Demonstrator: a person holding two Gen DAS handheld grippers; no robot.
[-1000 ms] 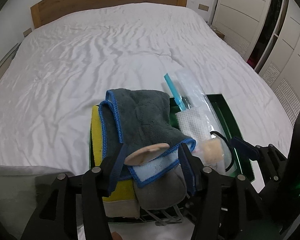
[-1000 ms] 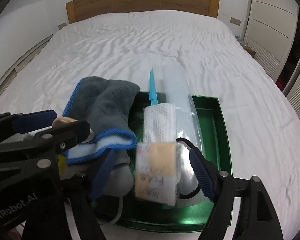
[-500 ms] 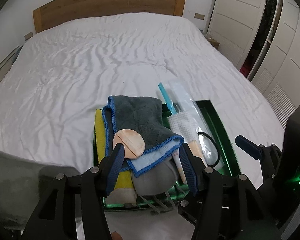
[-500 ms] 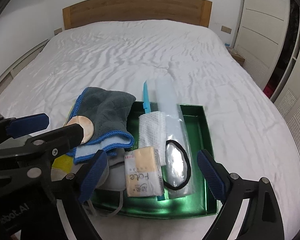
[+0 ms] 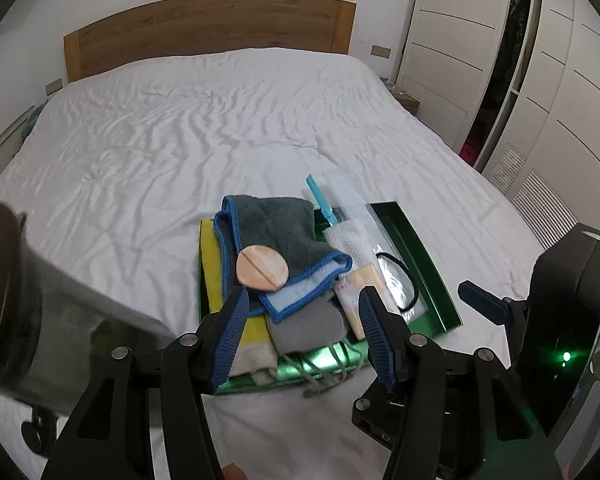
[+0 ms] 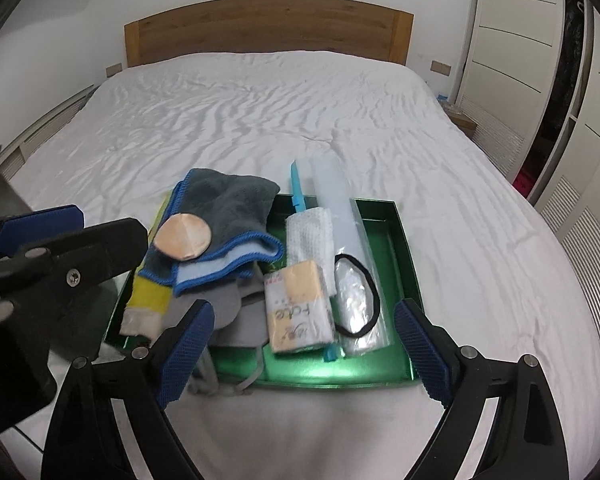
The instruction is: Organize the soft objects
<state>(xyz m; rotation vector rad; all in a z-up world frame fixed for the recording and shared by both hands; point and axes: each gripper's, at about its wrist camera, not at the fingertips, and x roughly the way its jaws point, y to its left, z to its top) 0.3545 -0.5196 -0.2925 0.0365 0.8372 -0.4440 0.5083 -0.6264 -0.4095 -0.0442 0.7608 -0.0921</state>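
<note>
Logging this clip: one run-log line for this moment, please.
left claw: open, empty | right claw: just opened, empty | tissue pack, powder puff: in green tray

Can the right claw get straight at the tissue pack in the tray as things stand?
Probably yes. The right claw is open and empty, and the tissue pack lies uncovered on top in the green tray.

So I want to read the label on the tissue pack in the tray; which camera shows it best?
The right wrist view. There the tissue pack lies whole and unobstructed in the green tray, printed side up. In the left wrist view the tissue pack is partly hidden behind the left claw and the grey cloth, label unreadable.
</note>
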